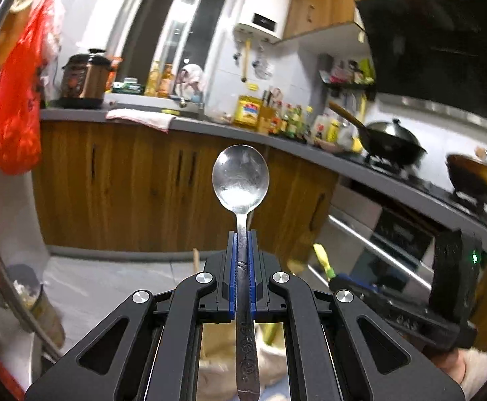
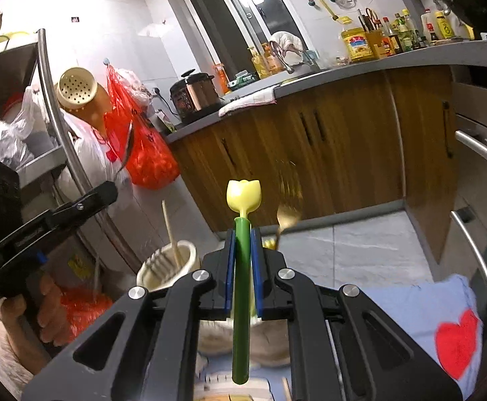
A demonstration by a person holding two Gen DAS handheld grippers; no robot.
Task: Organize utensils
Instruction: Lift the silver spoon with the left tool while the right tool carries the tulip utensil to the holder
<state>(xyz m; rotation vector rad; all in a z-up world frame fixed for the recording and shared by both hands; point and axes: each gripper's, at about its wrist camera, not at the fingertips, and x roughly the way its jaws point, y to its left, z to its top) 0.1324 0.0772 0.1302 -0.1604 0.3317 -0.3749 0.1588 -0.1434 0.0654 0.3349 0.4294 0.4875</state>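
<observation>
The left gripper [image 1: 242, 244] is clenched on the neck of a metal spoon [image 1: 241, 180], its bowl standing up at the centre of the left wrist view against the wooden cabinets [image 1: 126, 183]; I judge the spoon stiff, fairly light and slick, so a grip low on the patterned handle, as here, keeps it from swivelling; the handle's end is cut off at the bottom edge. The right gripper [image 2: 242, 244] grasps the green stem of a plastic utensil with a yellow tulip-shaped end [image 2: 243, 192], held upright in the middle of the right wrist view; it looks very light and a little flexible, best held along the stem; which kind of utensil it is I cannot tell. Lower left of that view stands a ribbed white holder [image 2: 166, 267] with a pale stick [image 2: 171, 230] in it; its inside is hidden; beside the tulip, right of centre, a gold utensil [image 2: 288, 214] is blurred beyond reading.
</observation>
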